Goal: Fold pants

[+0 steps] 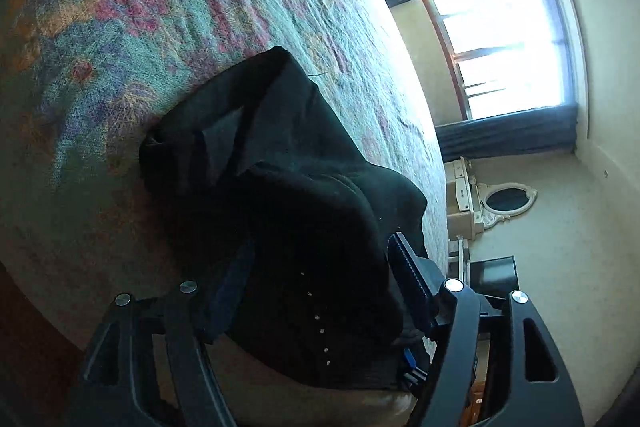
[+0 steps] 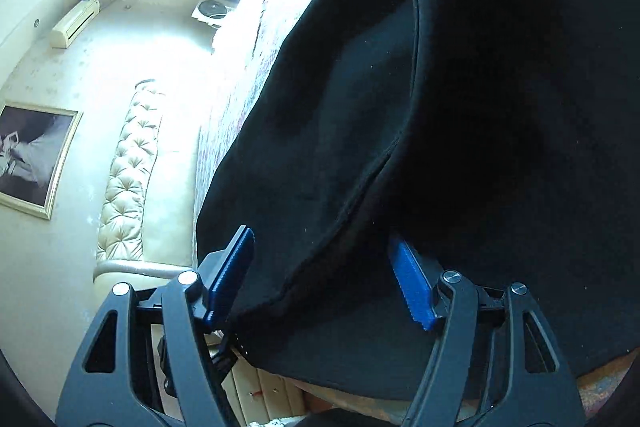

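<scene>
Left wrist view: nearest the lens, the left gripper [image 1: 320, 291] has its fingers [image 1: 408, 267] apart, with a bunched fold of the black pants [image 1: 280, 163] lying between them; the cloth touches the inner face of the ribbed blue pad on one side, while the other pad is mostly buried under fabric, so whether that one presses I cannot tell. The pants lie in a heap near the edge of the bed [image 1: 160, 7], on its floral cover, one end reaching away across the cover toward the far side. Beyond the bed edge, a window [image 1: 508, 47] with dark curtains. Right wrist view: nearest the lens, the right gripper [image 2: 324, 275] also has its fingers [image 2: 236, 263] apart, straddling a seamed hem of the pants [image 2: 460, 107]; neither blue pad is pressing the cloth, which hangs slack between them. The fabric covers most of this view, over the bed's edge, with a tufted headboard [image 2: 128, 171] and a framed picture [image 2: 32, 159] beyond. Judgement: both hands look poised between a release and a fresh grasp. To do the step well, each pair of fingers should close on a single clean edge, not on a wad of layers; both edges should then be drawn taut and level before laying the fold flat, well in from the bed edge so nothing slides off.
</scene>
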`<state>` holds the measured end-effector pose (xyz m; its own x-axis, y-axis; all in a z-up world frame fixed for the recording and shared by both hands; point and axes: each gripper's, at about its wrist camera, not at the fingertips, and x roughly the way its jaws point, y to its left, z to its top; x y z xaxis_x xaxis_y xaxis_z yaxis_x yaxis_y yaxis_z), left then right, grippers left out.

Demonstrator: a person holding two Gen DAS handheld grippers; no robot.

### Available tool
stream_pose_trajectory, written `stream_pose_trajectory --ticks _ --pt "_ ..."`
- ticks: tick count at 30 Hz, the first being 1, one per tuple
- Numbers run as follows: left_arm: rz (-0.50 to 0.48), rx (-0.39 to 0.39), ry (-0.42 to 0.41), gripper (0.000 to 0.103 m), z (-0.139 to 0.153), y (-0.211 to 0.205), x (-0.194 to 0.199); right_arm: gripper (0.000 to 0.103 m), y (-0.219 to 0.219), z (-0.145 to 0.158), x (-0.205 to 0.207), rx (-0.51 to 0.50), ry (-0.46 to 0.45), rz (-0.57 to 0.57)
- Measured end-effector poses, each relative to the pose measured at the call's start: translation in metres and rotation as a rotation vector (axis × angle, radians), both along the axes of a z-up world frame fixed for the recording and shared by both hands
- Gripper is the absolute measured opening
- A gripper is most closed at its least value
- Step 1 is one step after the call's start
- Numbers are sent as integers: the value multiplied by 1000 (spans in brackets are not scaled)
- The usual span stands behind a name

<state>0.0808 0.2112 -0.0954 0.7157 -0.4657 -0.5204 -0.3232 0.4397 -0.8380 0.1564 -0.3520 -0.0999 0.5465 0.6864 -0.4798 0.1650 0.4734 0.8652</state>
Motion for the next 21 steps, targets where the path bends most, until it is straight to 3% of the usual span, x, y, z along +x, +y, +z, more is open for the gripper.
stream_pose_trajectory --ticks 1,3,4,5,8,13,18,21 --pt "14 -10 9 68 -2 0 2 57 0 0 3 -10 7 -1" --pt "35 -34 19 68 -5 1 7 25 1 0 7 -47 15 8" --pt "41 -39 24 65 -8 2 7 18 1 -1 10 -68 24 14" --pt "37 -37 32 52 -11 2 9 9 0 -4 14 -71 31 16" --pt "9 -11 72 31 -11 2 17 7 1 -8 13 -42 31 13" --pt "18 -55 57 25 8 11 49 6 -2 13 32 2 -25 9" --pt "8 -10 -70 24 67 16 119 6 0 66 68 -18 -177 -29" --pt "21 12 -198 24 101 19 133 6 7 103 56 -44 -319 -32"
